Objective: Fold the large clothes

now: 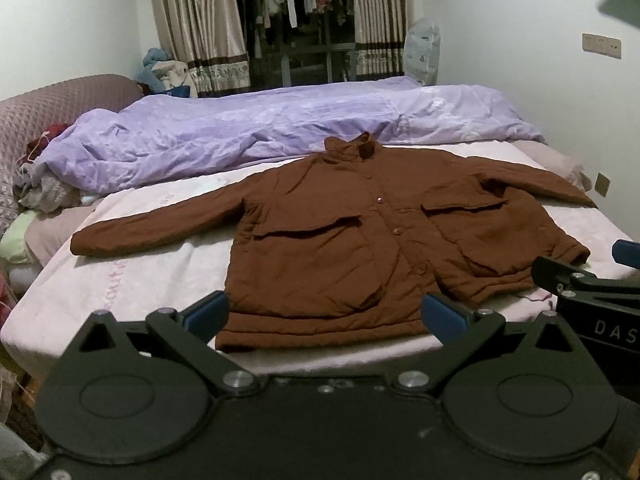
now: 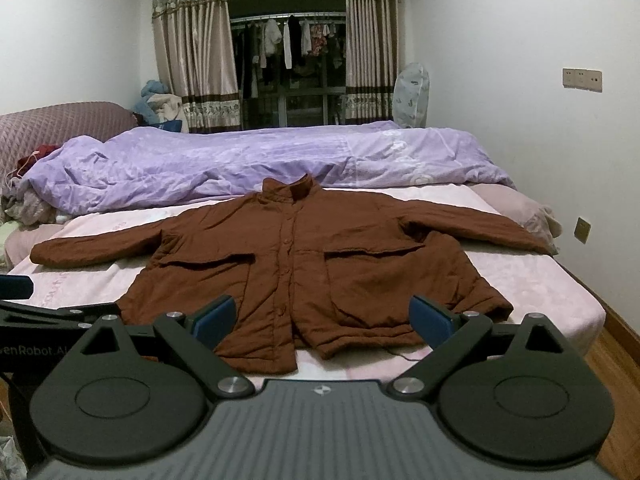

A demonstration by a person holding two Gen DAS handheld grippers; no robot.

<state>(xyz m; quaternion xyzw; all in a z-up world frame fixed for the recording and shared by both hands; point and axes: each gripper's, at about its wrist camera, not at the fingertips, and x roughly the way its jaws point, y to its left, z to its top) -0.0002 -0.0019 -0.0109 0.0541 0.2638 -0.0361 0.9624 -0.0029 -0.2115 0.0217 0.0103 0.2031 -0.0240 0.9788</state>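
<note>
On the near half of the bed (image 2: 520, 280), on a pale pink sheet, a brown jacket (image 2: 304, 276) lies flat, front up, collar toward the far side and both sleeves spread toward the left and right edges. It is padded, matte cloth with a buttoned placket and two flap pockets; its hem reaches the near edge. Behind it a rumpled lilac quilt (image 2: 240, 164) runs along the far side.

The left gripper (image 1: 326, 316) and the right gripper (image 2: 322, 314) hover at the near edge, jaws spread wide, blue pads clear of the cloth, holding nothing. The left view alone shows the hem's left corner and the right gripper's arm beside it; the right view shows the hem's right corner, a loose thread and the wood floor (image 2: 616, 376). Striped curtains (image 2: 192, 40) frame hanging laundry beyond.
</note>
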